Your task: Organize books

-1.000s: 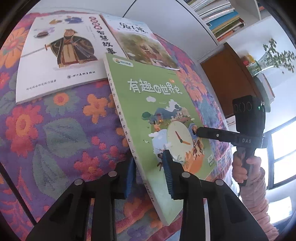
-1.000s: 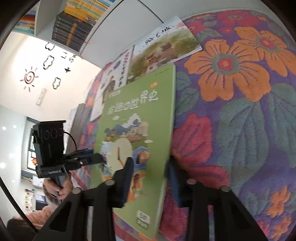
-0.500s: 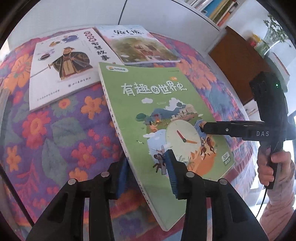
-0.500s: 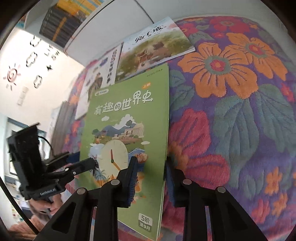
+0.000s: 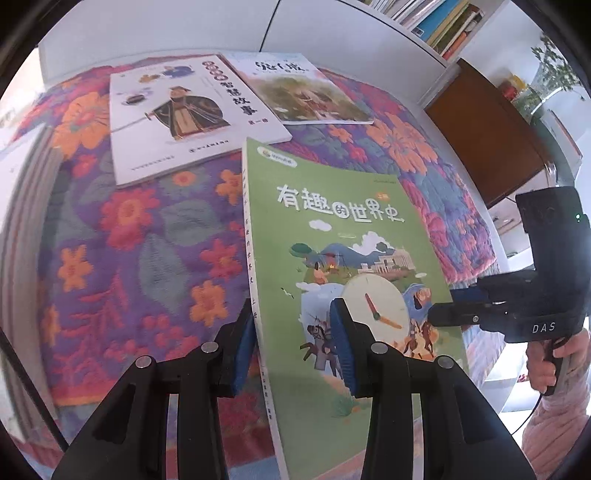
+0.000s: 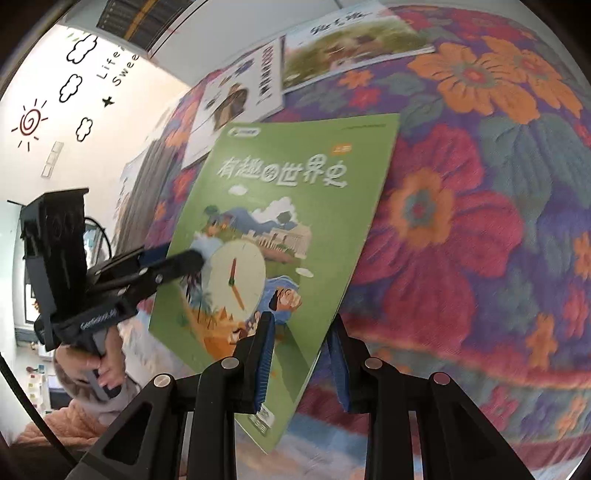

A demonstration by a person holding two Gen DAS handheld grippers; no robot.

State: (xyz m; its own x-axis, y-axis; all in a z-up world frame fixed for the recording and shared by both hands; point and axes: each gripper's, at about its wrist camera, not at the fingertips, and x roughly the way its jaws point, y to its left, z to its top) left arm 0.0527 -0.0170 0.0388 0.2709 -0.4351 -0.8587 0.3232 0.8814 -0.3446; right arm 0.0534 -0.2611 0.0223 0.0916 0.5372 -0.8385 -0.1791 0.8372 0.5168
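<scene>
A green book with a clock on its cover hangs tilted above the floral cloth. My left gripper is shut on the green book at its spine side, one pad on the cover and one beneath. My right gripper is shut on the green book at its open edge. Each wrist view shows the other gripper clamping the opposite side, the right gripper and the left gripper. A white book with a robed figure and a landscape-cover book lie flat at the far end.
A white shelf unit with rows of upright books stands behind the table. A brown cabinet and a plant in a vase are at the right. A person's hand grips the right handle beyond the cloth's edge.
Both grippers have risen and drawn back with the green book. Its far edge no longer overlaps the two flat books, and more of the cloth shows around it.
</scene>
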